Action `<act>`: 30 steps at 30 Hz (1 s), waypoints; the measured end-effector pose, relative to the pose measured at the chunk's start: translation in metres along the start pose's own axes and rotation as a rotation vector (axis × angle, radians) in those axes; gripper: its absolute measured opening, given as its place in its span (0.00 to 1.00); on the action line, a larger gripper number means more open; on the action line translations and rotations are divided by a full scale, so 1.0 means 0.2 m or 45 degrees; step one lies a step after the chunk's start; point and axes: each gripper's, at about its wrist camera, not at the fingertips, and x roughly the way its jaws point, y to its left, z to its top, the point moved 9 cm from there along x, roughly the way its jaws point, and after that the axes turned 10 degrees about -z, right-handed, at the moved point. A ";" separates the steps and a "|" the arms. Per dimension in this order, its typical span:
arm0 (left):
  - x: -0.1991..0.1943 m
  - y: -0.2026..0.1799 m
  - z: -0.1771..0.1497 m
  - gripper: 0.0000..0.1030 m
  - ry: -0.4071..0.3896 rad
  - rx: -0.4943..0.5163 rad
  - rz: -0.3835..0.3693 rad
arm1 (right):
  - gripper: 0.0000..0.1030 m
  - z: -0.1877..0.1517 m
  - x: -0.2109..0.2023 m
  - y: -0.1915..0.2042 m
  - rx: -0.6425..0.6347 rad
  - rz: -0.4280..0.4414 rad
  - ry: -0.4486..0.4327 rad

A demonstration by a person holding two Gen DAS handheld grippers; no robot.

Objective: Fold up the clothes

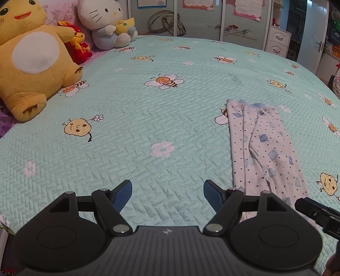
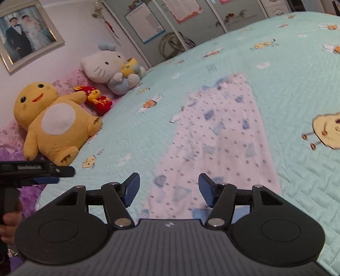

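Note:
A small pair of white trousers (image 1: 263,148) with blue dots and patches lies flat on the mint quilt, folded lengthwise with one leg over the other. In the right wrist view the trousers (image 2: 214,135) stretch away from just under my fingers. My left gripper (image 1: 167,194) is open over bare quilt, to the left of the trousers. My right gripper (image 2: 169,191) is open above the near end of the trousers, nothing between its blue pads. The right gripper's tip (image 1: 314,209) shows at the left view's right edge. The left gripper (image 2: 40,172), held by a hand, shows at far left.
The bed's quilt (image 1: 136,135) has bee and flower prints. A big yellow plush (image 1: 31,63), a white cat plush (image 1: 104,23) and a small red toy (image 1: 79,45) sit at the headboard side. Wardrobe doors (image 1: 197,19) and white drawers (image 1: 278,41) stand beyond the bed.

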 end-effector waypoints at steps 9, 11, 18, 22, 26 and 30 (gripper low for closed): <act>0.11 0.04 0.06 0.75 0.033 -0.034 0.015 | 0.60 0.00 0.22 -0.08 0.056 -0.020 0.098; 0.12 0.05 0.07 0.75 0.041 -0.035 0.019 | 0.52 -0.05 0.28 -0.13 0.129 0.005 0.186; 0.08 0.03 0.06 0.75 0.018 -0.029 0.014 | 0.31 -0.10 0.25 -0.15 0.130 -0.045 0.191; 0.05 0.01 0.03 0.75 0.024 -0.019 0.012 | 0.34 -0.10 0.15 -0.08 0.071 -0.021 0.143; 0.02 -0.02 0.02 0.75 0.019 0.006 0.011 | 0.38 -0.13 0.10 -0.05 0.046 -0.010 0.134; -0.02 -0.05 0.03 0.75 0.003 0.027 0.003 | 0.37 -0.20 0.17 -0.13 0.071 -0.063 0.234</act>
